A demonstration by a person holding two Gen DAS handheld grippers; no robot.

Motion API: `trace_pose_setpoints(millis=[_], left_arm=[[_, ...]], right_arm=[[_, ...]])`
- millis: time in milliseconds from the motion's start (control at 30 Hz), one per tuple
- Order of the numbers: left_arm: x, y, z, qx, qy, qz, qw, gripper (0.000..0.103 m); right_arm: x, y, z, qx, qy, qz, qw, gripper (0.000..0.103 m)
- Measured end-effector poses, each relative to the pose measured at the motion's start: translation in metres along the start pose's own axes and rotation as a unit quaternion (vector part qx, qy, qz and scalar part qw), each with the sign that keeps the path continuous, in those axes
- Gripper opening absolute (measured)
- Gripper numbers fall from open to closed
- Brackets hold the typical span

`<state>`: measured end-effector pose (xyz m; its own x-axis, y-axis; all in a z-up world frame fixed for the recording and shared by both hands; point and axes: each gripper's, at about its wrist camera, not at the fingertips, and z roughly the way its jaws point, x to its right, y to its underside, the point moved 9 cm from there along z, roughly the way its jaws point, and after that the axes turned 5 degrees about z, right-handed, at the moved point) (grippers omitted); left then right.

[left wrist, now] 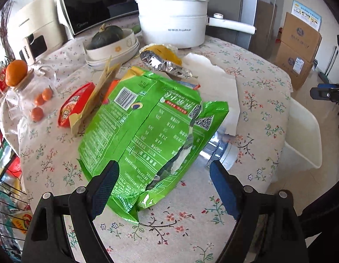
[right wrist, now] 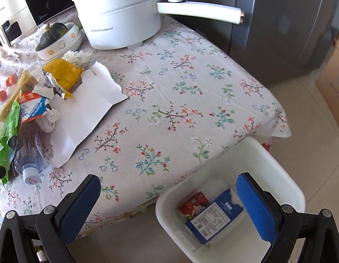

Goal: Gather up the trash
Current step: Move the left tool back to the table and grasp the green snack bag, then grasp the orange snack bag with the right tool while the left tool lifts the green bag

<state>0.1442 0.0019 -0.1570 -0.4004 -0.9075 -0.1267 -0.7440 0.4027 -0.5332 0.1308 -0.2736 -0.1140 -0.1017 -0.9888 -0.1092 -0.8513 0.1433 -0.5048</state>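
A big crumpled green snack bag [left wrist: 147, 127] lies on the flowered tablecloth [left wrist: 180, 214], its near end between the fingers of my open left gripper [left wrist: 164, 173], which do not press it. Around it lie a clear plastic bottle [left wrist: 219, 151], white paper [left wrist: 215, 83], a foil-and-yellow wrapper [left wrist: 165, 61], a torn tan carton [left wrist: 97, 96] and a red packet [left wrist: 75, 105]. My right gripper [right wrist: 168, 188] hangs open and empty over the table's edge. Beside that edge stands a white bin [right wrist: 278, 175] holding a blue carton [right wrist: 215, 217] and a red packet [right wrist: 192, 203].
At the back of the table stand a white electric pot [left wrist: 171, 22], a bowl with a dark squash [left wrist: 110, 41], a microwave [left wrist: 99, 0] and a cream appliance [left wrist: 36, 26]. Oranges [left wrist: 16, 72] and a glass jar sit at left. Cardboard boxes [left wrist: 298, 43] stand on the floor.
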Motion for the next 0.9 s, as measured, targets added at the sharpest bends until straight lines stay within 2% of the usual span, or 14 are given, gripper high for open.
trace_pose_setpoints(millis=[167, 267, 367, 433, 533, 700, 900], left_arm=[[-0.006, 0.005, 0.02, -0.011, -0.025, 0.02, 0.9994, 0.085], [-0.009, 0.008, 0.025, -0.018, -0.029, 0.025, 0.9991, 0.072], [-0.013, 0.007, 0.019, -0.012, -0.016, 0.009, 0.9998, 0.055], [-0.019, 0.008, 0.016, -0.013, -0.007, -0.009, 0.9998, 0.031], [-0.031, 0.01, 0.012, -0.014, -0.001, -0.037, 0.9992, 0.011], [-0.049, 0.009, -0.012, 0.012, 0.002, -0.072, 0.9974, 0.003], [-0.069, 0.01, -0.043, 0.044, 0.009, -0.118, 0.992, 0.002]], right_arm=[[-0.026, -0.002, 0.008, -0.004, -0.001, -0.019, 1.0, 0.102], [-0.04, -0.004, 0.011, -0.003, -0.006, -0.027, 1.0, 0.102], [-0.054, -0.004, 0.013, -0.004, -0.009, -0.039, 0.999, 0.102], [-0.064, -0.003, 0.016, -0.006, -0.011, -0.048, 0.999, 0.102], [-0.079, -0.001, 0.018, -0.008, -0.016, -0.063, 0.998, 0.102], [-0.107, 0.002, 0.021, -0.01, -0.026, -0.089, 0.996, 0.102], [-0.139, 0.006, 0.027, -0.014, -0.041, -0.111, 0.993, 0.102]])
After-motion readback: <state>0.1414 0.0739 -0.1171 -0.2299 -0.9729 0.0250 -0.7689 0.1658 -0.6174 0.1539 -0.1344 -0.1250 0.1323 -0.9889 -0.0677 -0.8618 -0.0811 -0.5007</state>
